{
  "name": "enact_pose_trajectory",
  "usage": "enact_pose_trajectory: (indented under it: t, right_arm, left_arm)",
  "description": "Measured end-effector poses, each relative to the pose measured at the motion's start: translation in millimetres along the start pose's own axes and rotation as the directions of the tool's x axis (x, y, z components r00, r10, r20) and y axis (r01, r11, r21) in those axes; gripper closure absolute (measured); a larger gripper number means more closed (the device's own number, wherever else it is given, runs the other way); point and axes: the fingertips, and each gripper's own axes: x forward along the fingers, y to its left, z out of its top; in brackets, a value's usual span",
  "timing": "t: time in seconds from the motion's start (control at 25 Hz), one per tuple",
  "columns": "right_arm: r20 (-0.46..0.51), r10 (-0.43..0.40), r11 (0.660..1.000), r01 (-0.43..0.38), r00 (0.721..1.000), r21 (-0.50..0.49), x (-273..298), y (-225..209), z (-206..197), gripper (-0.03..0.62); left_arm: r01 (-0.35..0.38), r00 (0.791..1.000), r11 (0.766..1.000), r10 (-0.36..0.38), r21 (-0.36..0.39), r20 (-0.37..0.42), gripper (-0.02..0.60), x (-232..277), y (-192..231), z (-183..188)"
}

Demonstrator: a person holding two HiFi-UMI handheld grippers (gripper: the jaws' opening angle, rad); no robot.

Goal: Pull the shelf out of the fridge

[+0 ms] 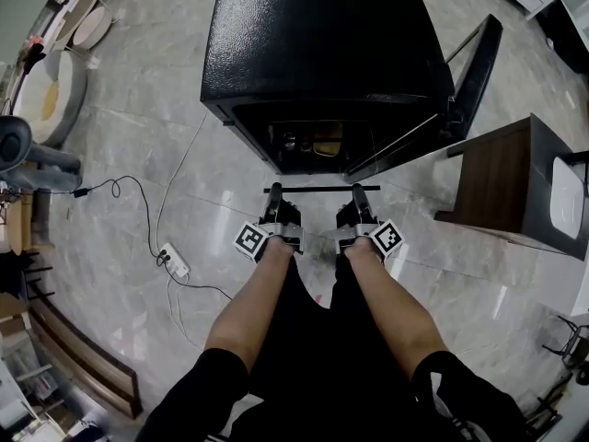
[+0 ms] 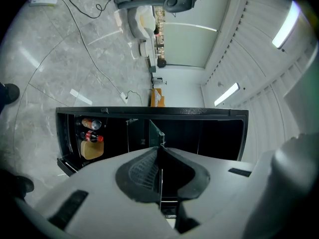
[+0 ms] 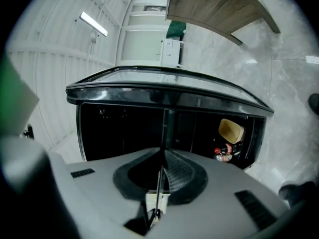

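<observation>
The left gripper (image 1: 273,201) and right gripper (image 1: 361,199) each have their fingers pinched narrow on the thin shelf (image 1: 313,189). Its front rail runs 9 to 3 o'clock. The fridge (image 1: 322,44) opens at 12 o'clock of both, equally near, so the pull likely goes toward 6.

We see the shelf (image 1: 313,189), a thin plate with a dark front bar, lying level just before the open black fridge (image 1: 313,44) on the floor.
</observation>
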Motion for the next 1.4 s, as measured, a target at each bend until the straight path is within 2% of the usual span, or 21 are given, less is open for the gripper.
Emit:
enact_pose_trajectory:
  t: [0.52, 0.84, 1.08, 1.24, 1.4]
  right_arm:
    - [-0.057, 0.021, 0.999, -0.023, 0.998, -0.027, -14, 5, 3, 0.557]
    - [-0.126, 0.023, 0.998, -0.029, 0.992, -0.050, -25, 11, 4, 0.558]
    - [-0.186, 0.065, 0.995, -0.078, 0.980, -0.061, -42, 30, 3, 0.557]
    - [-0.179, 0.078, 0.994, -0.089, 0.981, -0.058, -63, 41, -3, 0.558]
    - [-0.159, 0.077, 0.991, -0.094, 0.984, -0.099, -86, 49, -8, 0.557]
  left_arm:
    - [0.027, 1.000, 0.999, -0.027, 0.018, 0.013, 0.546, -16, -11, -12]
    - [0.043, 0.997, 0.999, -0.044, 0.019, 0.060, 0.546, -37, -23, -21]
    - [0.075, 0.992, 0.997, -0.077, 0.018, 0.098, 0.546, -62, -39, -30]
    - [0.086, 0.991, 0.996, -0.085, -0.004, 0.104, 0.546, -83, -48, -37]
    - [0.102, 0.991, 0.995, -0.102, 0.014, 0.082, 0.546, -103, -56, -37]
